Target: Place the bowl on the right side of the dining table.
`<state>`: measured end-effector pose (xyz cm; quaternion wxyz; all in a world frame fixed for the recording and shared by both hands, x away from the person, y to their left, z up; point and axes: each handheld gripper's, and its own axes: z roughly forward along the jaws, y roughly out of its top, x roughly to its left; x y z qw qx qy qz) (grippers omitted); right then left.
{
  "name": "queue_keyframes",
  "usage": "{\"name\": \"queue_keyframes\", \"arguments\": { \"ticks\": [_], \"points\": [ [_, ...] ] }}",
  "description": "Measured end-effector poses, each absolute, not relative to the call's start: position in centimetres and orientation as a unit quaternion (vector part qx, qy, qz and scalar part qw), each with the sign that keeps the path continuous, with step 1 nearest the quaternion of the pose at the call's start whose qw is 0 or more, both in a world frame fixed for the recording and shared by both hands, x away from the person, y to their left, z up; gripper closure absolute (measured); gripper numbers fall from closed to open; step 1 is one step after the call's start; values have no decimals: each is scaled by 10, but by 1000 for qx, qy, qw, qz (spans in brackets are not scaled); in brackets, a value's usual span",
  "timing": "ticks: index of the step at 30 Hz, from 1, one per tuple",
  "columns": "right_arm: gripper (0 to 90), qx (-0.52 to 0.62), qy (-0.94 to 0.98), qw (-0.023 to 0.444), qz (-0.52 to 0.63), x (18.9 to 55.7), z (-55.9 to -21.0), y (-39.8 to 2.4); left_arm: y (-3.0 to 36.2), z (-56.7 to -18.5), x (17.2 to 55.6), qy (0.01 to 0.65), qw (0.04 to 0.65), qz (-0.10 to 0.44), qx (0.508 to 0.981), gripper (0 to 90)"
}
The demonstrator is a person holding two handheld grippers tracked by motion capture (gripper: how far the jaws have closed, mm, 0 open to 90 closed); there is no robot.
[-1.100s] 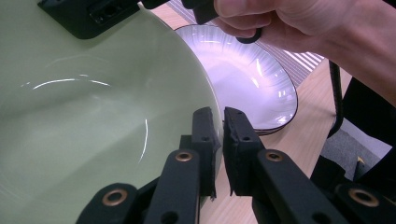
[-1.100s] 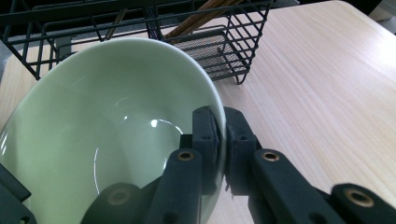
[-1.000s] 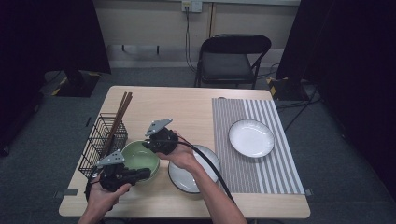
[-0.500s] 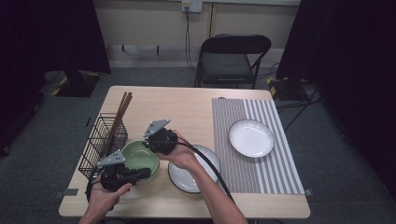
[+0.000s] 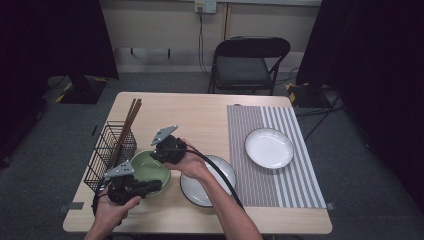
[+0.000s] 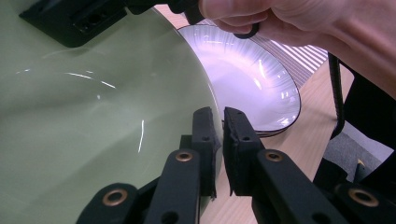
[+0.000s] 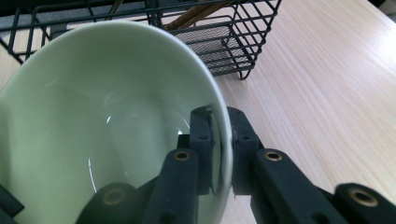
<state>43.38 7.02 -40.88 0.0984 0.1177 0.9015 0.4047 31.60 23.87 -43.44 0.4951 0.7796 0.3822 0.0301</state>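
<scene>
Green bowl (image 5: 150, 170): it sits on the wooden table (image 5: 200, 120), between the black wire rack (image 5: 109, 150) and the dark-rimmed plate (image 5: 220, 172); both tools hold it by the rim

Left gripper (image 6: 219, 140): its jaws are almost closed and pinch the near rim of the bowl; one jaw is inside the bowl and one is outside

Right gripper (image 7: 219, 140): its jaws are also nearly closed on the far rim, by the rack; one jaw is in, one is out

How to lift well: I think both hands should go up together, at the same speed; keep the bowl flat so it does not tip

Watch out: the rim is thin and shiny, so it may slip; keep the squeeze firm

Room around it: the plate touches or nearly touches the bowl, I cannot tell which; lift straight up first, then move sideways; chopsticks (image 5: 131, 120) stick out of the rack, so stay away from them
</scene>
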Motion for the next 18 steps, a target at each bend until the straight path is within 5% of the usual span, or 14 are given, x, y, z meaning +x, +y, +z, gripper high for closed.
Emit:
{"name": "queue_keyframes", "arguments": {
  "ticks": [18],
  "points": [
    [843,104,901,92,410,433,-398,68,234,-430,314,374,503,35,778,773]
  ]
}}
